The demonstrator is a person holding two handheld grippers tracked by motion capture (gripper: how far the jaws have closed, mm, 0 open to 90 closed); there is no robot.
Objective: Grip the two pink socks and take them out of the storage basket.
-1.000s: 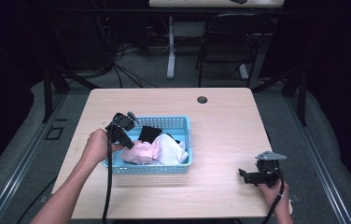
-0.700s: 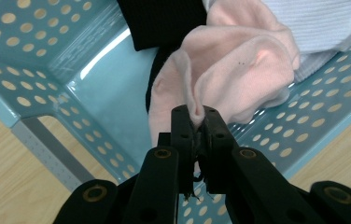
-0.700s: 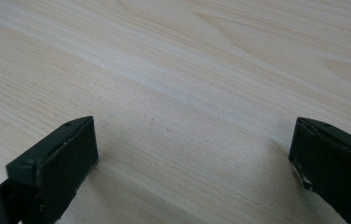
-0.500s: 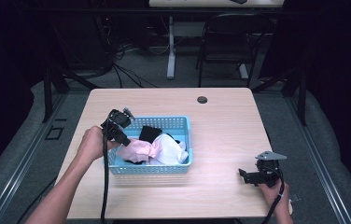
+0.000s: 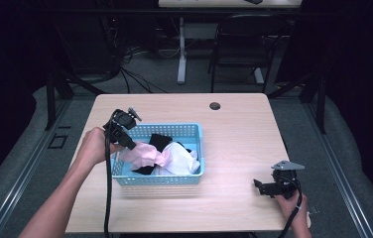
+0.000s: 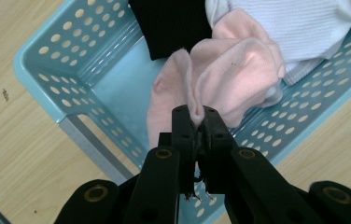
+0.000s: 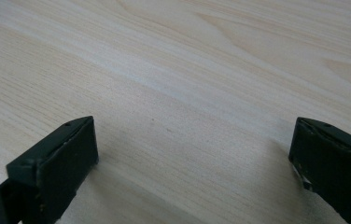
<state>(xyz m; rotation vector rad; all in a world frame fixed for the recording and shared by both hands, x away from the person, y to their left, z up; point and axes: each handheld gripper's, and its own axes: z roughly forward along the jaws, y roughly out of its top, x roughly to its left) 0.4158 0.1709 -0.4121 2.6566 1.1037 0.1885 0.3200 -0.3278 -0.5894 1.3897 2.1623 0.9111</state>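
A light blue perforated basket (image 5: 194, 171) (image 6: 94, 84) sits left of the table's middle and holds a pink cloth (image 5: 145, 153) (image 6: 229, 79), a white cloth (image 5: 182, 157) (image 6: 299, 28) and a black cloth (image 5: 160, 141) (image 6: 173, 25). My left gripper (image 5: 127, 145) (image 6: 197, 119) is over the basket's left end, shut on a fold of the pink cloth, which hangs stretched up from the pile. My right gripper (image 5: 261, 187) (image 7: 187, 154) rests low at the table's right front with its jaws wide apart over bare wood.
The wooden table (image 5: 239, 134) has a round dark cable hole (image 5: 215, 105) near its far edge. Beyond it stand a black chair (image 5: 239, 47) and another table's white leg (image 5: 181, 49), with cables on the floor.
My left gripper has risen and drawn back to the left, lifting the pink cloth out of the pile. The right gripper has stayed in place.
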